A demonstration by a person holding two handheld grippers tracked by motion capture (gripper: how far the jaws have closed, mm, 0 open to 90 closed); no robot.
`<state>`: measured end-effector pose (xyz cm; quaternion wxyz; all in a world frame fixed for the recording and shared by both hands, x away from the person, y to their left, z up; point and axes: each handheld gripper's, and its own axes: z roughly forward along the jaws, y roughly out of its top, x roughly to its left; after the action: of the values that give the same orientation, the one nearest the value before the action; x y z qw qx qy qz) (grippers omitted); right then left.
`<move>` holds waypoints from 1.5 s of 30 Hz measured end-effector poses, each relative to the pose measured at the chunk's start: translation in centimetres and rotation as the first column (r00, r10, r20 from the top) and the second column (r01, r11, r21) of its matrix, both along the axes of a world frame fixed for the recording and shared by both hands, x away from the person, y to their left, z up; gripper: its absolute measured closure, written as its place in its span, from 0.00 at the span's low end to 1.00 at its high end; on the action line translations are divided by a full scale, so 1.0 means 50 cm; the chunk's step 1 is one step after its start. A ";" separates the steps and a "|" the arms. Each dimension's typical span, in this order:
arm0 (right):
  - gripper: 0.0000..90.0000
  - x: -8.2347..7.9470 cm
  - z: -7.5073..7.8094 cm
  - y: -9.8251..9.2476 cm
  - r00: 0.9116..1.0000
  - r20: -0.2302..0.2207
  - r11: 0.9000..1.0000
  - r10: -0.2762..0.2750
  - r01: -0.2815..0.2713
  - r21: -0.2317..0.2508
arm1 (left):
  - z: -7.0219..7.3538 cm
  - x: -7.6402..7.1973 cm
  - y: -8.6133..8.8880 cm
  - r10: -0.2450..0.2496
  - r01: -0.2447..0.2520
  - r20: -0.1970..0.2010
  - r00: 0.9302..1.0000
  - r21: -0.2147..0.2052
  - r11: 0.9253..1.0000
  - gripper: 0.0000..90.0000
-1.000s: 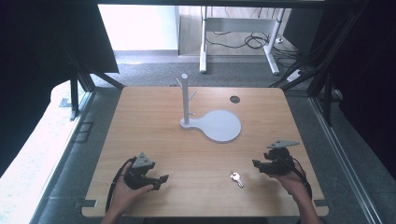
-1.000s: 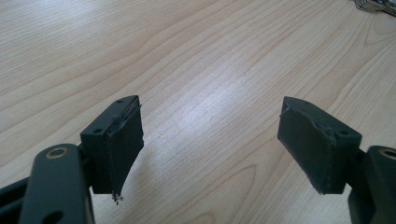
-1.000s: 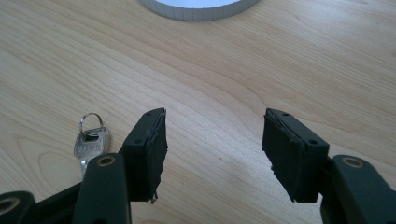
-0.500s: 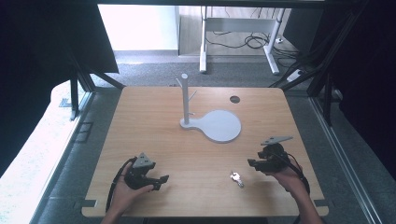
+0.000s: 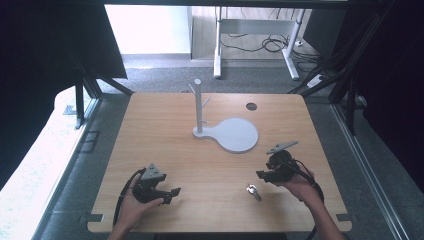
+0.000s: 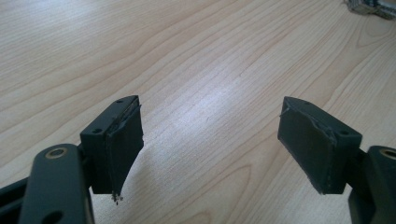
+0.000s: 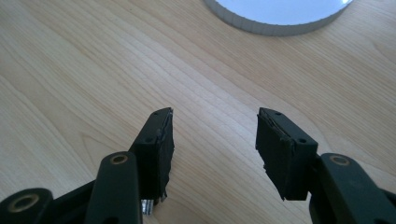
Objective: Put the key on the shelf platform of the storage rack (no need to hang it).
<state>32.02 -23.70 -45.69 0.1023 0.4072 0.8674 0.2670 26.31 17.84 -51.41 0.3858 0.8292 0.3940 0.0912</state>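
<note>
On the wooden table (image 5: 165, 130), near edge: two hand-held grippers and one small metal object between them.

Key: a small key (image 5: 253, 191), or a key-like metal piece, lies flat on the bare wood towards the right of the near edge, untouched. It also shows at the far top corner of the left gripper view (image 6: 369, 7).

Right gripper: the right gripper (image 5: 265, 175) sits just beyond and to the right of the key, near it but apart. Its jaws have just been closing, yet a clear gap stands between the pads (image 7: 161, 149) with nothing but wood in it. A sliver of metal (image 7: 147, 206) shows at the foot of its left jaw, likely the key.

Left gripper: the left gripper (image 5: 172, 192) rests low by the near left edge, well apart from the key, jaws spread wide and empty (image 6: 210, 144). Probably parked to leave the right hand room.

Stand: a grey stand (image 5: 198, 107) with short pegs rises from a round flat base (image 5: 237, 135) at mid-table; its rim shows in the right gripper view (image 7: 275, 25). The pegs look meant for hanging the key.

Step, as judged: lining up on the key, which is not yet gripped. A thin flat piece on wood will need a low, careful pinch.
</note>
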 end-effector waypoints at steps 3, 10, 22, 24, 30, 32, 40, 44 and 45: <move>0.52 -0.001 -0.001 0.016 1.000 -0.017 1.000 0.016 -0.016 -0.016 | 0.005 -0.001 0.004 0.001 0.000 0.006 1.000 -0.010 1.000 0.25; 0.56 -0.005 -0.007 0.054 0.997 -0.058 0.998 0.054 -0.056 -0.042 | 0.001 0.001 0.005 -0.001 0.001 -0.001 1.000 -0.004 1.000 0.25; 0.66 -0.003 -0.038 0.079 0.986 -0.151 0.993 0.063 -0.078 -0.093 | -0.001 0.001 0.000 -0.004 0.004 -0.004 1.000 0.000 1.000 0.25; 0.68 -0.002 -0.043 0.083 0.985 -0.162 0.992 0.062 -0.078 -0.098 | -0.002 0.001 0.000 -0.005 0.005 -0.005 1.000 0.004 1.000 0.25; 0.72 0.005 -0.054 0.090 0.979 -0.192 0.991 0.061 -0.082 -0.102 | -0.003 0.001 -0.001 -0.005 0.005 -0.006 1.000 0.005 1.000 0.25; 0.73 0.007 -0.058 0.092 0.977 -0.203 0.991 0.061 -0.083 -0.103 | -0.004 0.002 0.000 -0.006 0.007 -0.006 1.000 0.006 1.000 0.25; 0.78 0.014 -0.067 0.102 0.973 -0.224 0.989 0.063 -0.091 -0.118 | -0.004 0.002 -0.001 -0.007 0.007 -0.006 1.000 0.008 1.000 0.25; 0.80 0.018 -0.074 0.102 0.970 -0.238 0.989 0.057 -0.088 -0.122 | -0.005 0.002 -0.002 -0.007 0.007 -0.010 1.000 0.009 1.000 0.25; 0.81 0.020 -0.075 0.100 0.969 -0.242 0.989 0.057 -0.088 -0.119 | -0.006 0.002 -0.002 -0.007 0.007 -0.011 1.000 0.009 1.000 0.25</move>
<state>33.01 -18.68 -49.46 0.0140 0.3966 0.9032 0.1635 26.40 17.75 -51.69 0.3804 0.8328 0.3927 0.0872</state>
